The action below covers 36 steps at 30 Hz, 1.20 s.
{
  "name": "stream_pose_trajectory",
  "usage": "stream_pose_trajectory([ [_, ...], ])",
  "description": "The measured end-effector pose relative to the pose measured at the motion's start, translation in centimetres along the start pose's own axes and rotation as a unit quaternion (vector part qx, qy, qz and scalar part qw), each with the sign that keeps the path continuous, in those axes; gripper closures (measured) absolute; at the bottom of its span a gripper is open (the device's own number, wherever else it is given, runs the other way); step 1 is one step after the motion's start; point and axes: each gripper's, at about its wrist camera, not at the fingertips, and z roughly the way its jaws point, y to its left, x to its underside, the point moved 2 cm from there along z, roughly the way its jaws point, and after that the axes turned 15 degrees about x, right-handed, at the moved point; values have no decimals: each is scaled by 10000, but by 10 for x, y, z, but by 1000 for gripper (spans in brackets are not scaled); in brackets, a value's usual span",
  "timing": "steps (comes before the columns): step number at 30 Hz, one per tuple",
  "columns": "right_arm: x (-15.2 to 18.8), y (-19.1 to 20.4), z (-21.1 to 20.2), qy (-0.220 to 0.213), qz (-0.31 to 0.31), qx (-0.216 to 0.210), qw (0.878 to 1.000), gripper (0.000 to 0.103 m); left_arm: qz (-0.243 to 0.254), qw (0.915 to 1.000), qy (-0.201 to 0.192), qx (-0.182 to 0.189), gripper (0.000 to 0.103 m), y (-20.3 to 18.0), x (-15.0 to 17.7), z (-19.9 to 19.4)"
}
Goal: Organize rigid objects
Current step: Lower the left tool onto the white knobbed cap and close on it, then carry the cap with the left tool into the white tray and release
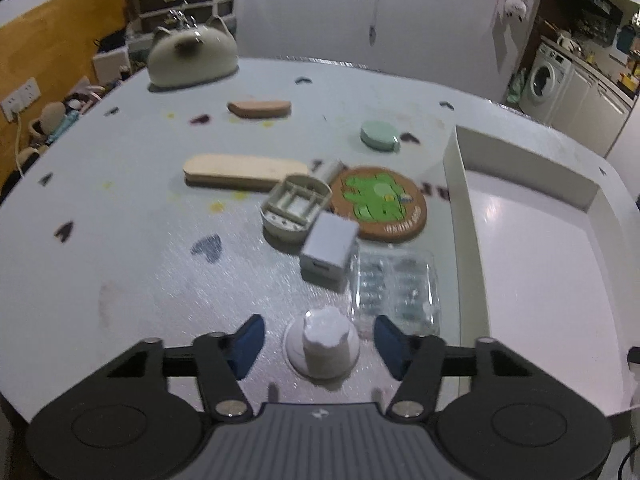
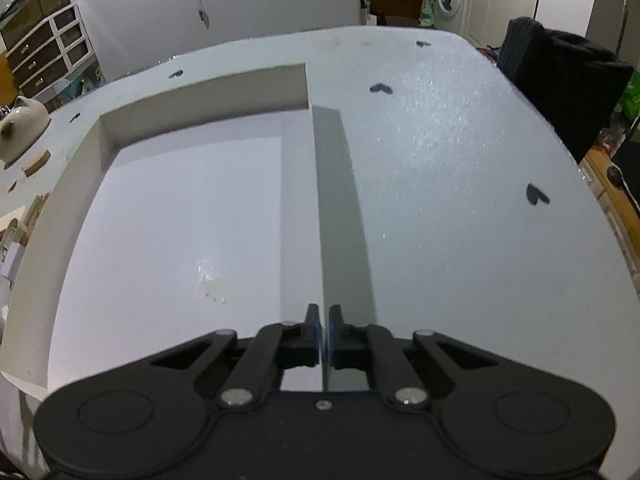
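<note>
A small white capped cylinder on a round base (image 1: pixel 325 344) stands upright on the grey table (image 1: pixel 120 260), between the blue pads of my left gripper (image 1: pixel 320 342). The pads stand apart from it on both sides, so the gripper is open. Beyond it lie a grey cube charger (image 1: pixel 330 246), a clear blister pack (image 1: pixel 394 280), a beige battery holder (image 1: pixel 296 208) and a cork coaster with a green picture (image 1: pixel 380 202). In the right wrist view, my right gripper (image 2: pixel 324 316) is shut on the thin right wall (image 2: pixel 316 200) of the empty white box (image 2: pixel 80 168).
Farther back lie a long wooden board (image 1: pixel 240 170), a shorter wooden piece (image 1: pixel 259 108), a green round case (image 1: pixel 379 134) and a cat-shaped ceramic (image 1: pixel 192 56). The white box (image 1: pixel 456 208) borders the objects on the right. A dark cloth-covered chair (image 2: pixel 560 80) stands by the table's right edge.
</note>
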Motion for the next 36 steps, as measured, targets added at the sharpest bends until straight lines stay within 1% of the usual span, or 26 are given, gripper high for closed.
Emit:
stream_pose_trajectory([
  [1, 1, 0, 2, 45, -4, 2, 10000, 99, 8, 10000, 25, 23, 52, 0, 1, 2],
  [2, 2, 0, 2, 43, 34, -4, 10000, 99, 16, 10000, 46, 42, 54, 0, 2, 4],
  [4, 2, 0, 1, 51, -8, 17, 10000, 99, 24, 9999, 101, 86, 63, 0, 3, 9],
  [6, 1, 2, 1, 50, -48, 62, 10000, 99, 39, 9998, 148, 99, 68, -1, 3, 13],
  [9, 2, 2, 0, 37, -70, 93, 9999, 98, 101, 9998, 150, 8, 73, 0, 3, 15],
  [17, 0, 2, 0, 48, -89, 79, 9999, 99, 132, 9998, 153, 57, 73, 3, 2, 19],
  [21, 1, 3, -1, 29, -93, 88, 9999, 98, 60, 9996, 252, 95, 72, 7, 3, 25],
  [23, 1, 3, -1, 26, -90, 80, 9999, 99, 90, 9996, 236, 82, 73, 6, 3, 26],
  [25, 1, 3, -1, 21, -95, 79, 9999, 98, 105, 9998, 177, 59, 73, 6, 2, 24],
  [28, 1, 3, -1, 21, -98, 79, 9999, 98, 134, 9999, -34, 61, 73, 4, -5, 13],
  [29, 1, 3, -1, 20, -103, 81, 9999, 98, 108, 9999, -86, 100, 73, 2, -8, 9],
  [31, 1, 3, -1, 20, -103, 87, 9999, 98, 80, 9992, -249, 299, 73, -3, -18, -2],
  [33, 1, 3, -1, 20, -100, 87, 9999, 98, 259, 9975, -430, 505, 73, -17, -29, -13],
  [36, 1, 3, -1, 19, -103, 89, 9999, 98, 583, 9929, -539, 881, 73, -41, -39, -22],
])
